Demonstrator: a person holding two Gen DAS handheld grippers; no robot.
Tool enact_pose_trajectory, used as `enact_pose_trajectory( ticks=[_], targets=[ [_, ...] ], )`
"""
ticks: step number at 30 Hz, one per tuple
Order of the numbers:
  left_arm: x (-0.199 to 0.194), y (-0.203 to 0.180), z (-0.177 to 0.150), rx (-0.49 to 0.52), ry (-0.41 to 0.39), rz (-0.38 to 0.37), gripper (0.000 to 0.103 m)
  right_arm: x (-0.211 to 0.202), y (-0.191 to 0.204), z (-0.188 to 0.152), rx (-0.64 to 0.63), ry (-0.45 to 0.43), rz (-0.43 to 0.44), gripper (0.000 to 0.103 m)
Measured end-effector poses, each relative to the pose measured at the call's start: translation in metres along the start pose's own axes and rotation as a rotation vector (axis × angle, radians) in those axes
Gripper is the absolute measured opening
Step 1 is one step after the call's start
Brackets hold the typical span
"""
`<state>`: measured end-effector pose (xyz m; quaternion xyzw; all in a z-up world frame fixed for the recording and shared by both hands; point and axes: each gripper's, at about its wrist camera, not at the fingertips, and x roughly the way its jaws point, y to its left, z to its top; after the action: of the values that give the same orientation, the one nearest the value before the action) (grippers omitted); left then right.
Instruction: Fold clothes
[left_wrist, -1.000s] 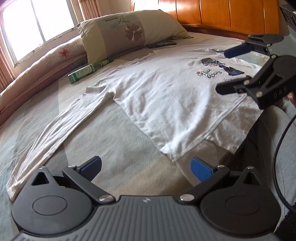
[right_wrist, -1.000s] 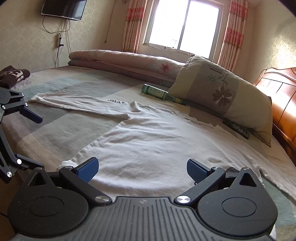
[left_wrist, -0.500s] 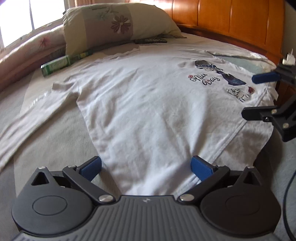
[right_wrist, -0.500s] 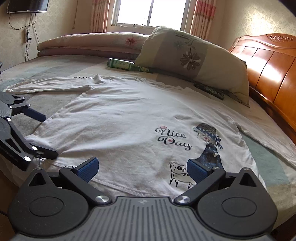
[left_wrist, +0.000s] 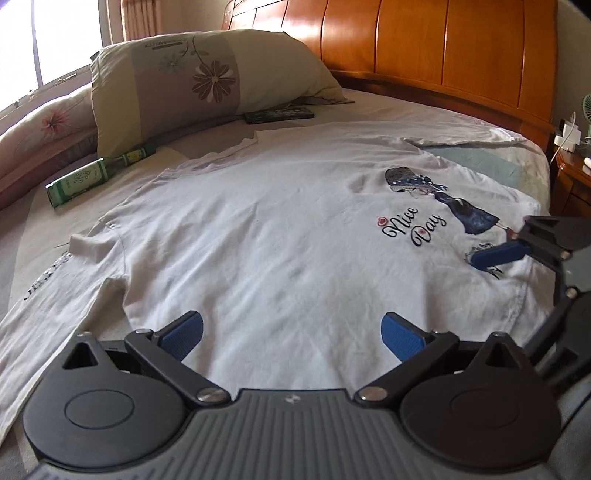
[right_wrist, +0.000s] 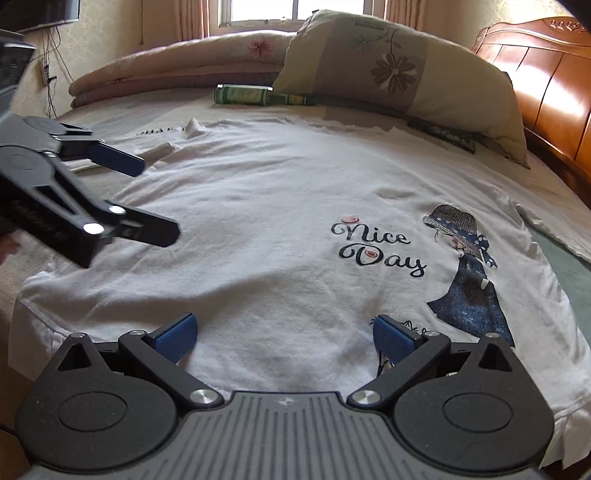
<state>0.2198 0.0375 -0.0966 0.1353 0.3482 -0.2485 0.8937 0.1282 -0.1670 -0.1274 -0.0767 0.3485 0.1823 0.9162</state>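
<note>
A white long-sleeved shirt (left_wrist: 266, 236) with a "Nice Day" print (right_wrist: 376, 251) lies spread flat on the bed, front up, sleeves stretched to both sides. My left gripper (left_wrist: 291, 332) is open and empty, low over the shirt's bottom hem near its left corner. My right gripper (right_wrist: 282, 334) is open and empty, low over the hem near the girl print. Each gripper shows in the other's view: the right one (left_wrist: 517, 254) at the right edge, the left one (right_wrist: 147, 199) at the left.
A flowered pillow (left_wrist: 207, 74) lies beyond the shirt. Beside it are a green glass bottle (left_wrist: 92, 177) and a dark remote (left_wrist: 280, 115). A folded quilt (right_wrist: 177, 70) lies along the window side. A wooden headboard (left_wrist: 443, 48) and a nightstand (left_wrist: 570, 166) stand on the right.
Both grippers have moved in closer and lower over the shirt's bottom hem. The views have swung towards the headboard. Both stay open.
</note>
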Motion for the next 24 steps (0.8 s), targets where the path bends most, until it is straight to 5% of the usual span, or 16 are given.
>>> enact_pose_trajectory(
  ticks=[5,10,14,19,24],
  targets=[
    [0.011,0.024,-0.015,-0.143,0.062,-0.004,0.102,-0.01,-0.006,-0.007,0.021,0.015,0.018,0.103],
    [-0.006,0.034,-0.014,-0.147,0.139,0.011,0.102,-0.011,-0.01,-0.001,0.009,0.056,0.033,0.103],
    [-0.003,0.055,0.027,-0.162,0.067,0.009,0.102,-0.007,-0.019,0.023,0.018,0.017,0.019,0.103],
    [0.046,0.126,0.093,-0.445,0.062,0.068,0.102,0.03,-0.037,0.071,0.05,0.028,-0.007,0.103],
    [0.106,0.183,0.096,-0.678,0.166,0.134,0.102,0.055,-0.05,0.075,0.065,0.005,0.025,0.103]
  ],
)
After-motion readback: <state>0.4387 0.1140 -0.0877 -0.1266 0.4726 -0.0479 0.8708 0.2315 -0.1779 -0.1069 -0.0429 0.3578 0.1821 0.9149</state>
